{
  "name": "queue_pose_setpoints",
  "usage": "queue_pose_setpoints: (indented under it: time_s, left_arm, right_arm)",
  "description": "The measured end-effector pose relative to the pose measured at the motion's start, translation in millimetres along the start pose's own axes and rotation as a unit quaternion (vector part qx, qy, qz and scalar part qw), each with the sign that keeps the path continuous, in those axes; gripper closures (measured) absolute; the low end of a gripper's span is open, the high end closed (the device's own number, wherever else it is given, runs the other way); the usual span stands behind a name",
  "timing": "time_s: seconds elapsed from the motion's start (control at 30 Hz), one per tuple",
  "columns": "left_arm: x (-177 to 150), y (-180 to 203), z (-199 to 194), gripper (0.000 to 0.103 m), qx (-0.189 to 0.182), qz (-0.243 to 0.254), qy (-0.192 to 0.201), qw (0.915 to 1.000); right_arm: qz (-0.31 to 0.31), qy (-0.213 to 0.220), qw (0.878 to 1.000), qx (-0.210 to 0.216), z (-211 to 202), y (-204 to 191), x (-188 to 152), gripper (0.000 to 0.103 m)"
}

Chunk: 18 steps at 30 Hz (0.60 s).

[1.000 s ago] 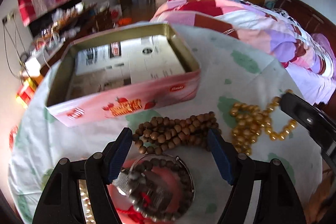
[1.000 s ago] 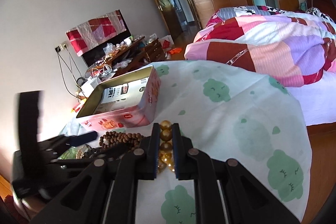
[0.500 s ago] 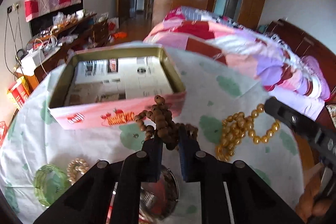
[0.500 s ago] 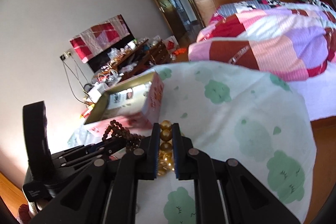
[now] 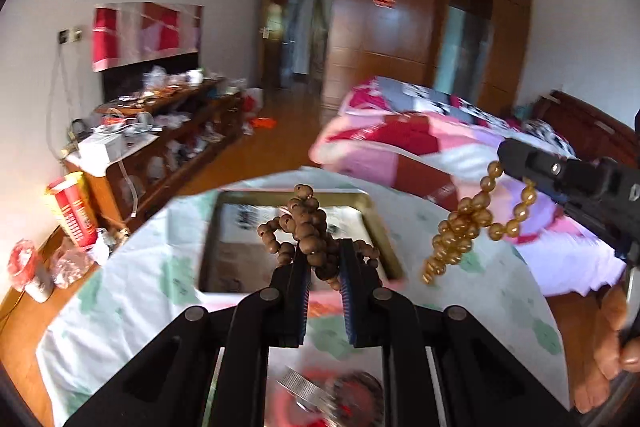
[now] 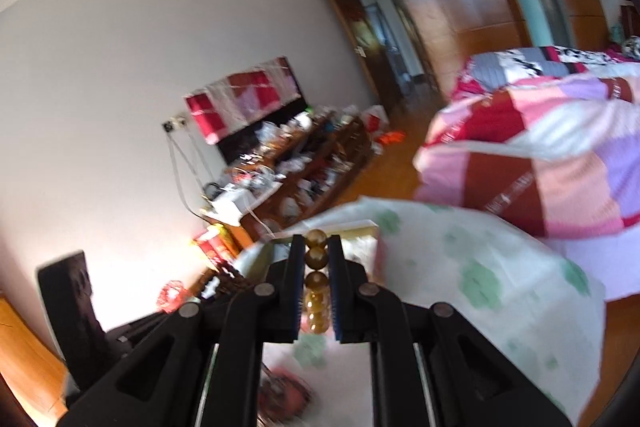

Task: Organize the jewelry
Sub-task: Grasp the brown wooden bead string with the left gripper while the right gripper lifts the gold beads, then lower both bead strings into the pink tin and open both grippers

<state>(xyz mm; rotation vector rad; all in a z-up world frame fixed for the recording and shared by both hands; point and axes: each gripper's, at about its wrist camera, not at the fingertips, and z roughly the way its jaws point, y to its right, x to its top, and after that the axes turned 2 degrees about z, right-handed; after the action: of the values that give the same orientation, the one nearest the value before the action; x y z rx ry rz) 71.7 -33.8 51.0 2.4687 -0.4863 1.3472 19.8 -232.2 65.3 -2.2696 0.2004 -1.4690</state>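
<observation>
The brown bead string (image 5: 308, 231) is clamped in the left gripper (image 5: 325, 267), the amber bead string (image 6: 317, 279) in the right gripper (image 6: 316, 259); both are held above the table (image 5: 132, 279), near the open tin (image 5: 380, 239).

A second ago the left gripper (image 5: 324, 261) stands wide open over the brown beads (image 5: 306, 231) lying on the cloth (image 5: 132, 279); now its jaws are clamped on them and the beads hang clear above the tin (image 5: 376, 227). The right gripper (image 6: 316, 259) has raised the amber beads (image 5: 464, 227) off the cloth too; they dangle in the air.
</observation>
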Motion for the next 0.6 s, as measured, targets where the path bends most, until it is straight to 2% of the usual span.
queue_pose_setpoints:
  time_s: [0.07,0.17,0.37,0.47,0.6]
  left_arm:
    - [3.4,-11.1,10.0,0.09,0.013,-0.012,0.003,0.9998]
    - [4.8,-23.2,29.7,0.09,0.028,-0.022,-0.001,0.9993]
    - [-0.9,-30.9,71.3,0.09,0.032,-0.029,-0.024,0.9988]
    - [-5.9,-31.1,85.7,0.089,0.036,-0.022,-0.034,0.9985]
    - [-13.3,-29.2,94.3,0.089,0.045,-0.013,-0.047,0.9978]
  right_arm:
    - [-0.001,-0.003,1.0,0.023,18.8,-9.4,8.1,0.09]
    - [0.002,-0.012,0.999,0.034,46.3,-13.5,10.2,0.09]
    - [0.028,-0.068,0.997,0.018,115.5,6.9,-18.5,0.09]
    - [0.044,-0.089,0.995,0.011,130.3,23.9,-30.9,0.09]
    - [0.047,-0.097,0.994,0.006,133.7,31.2,-34.4,0.089]
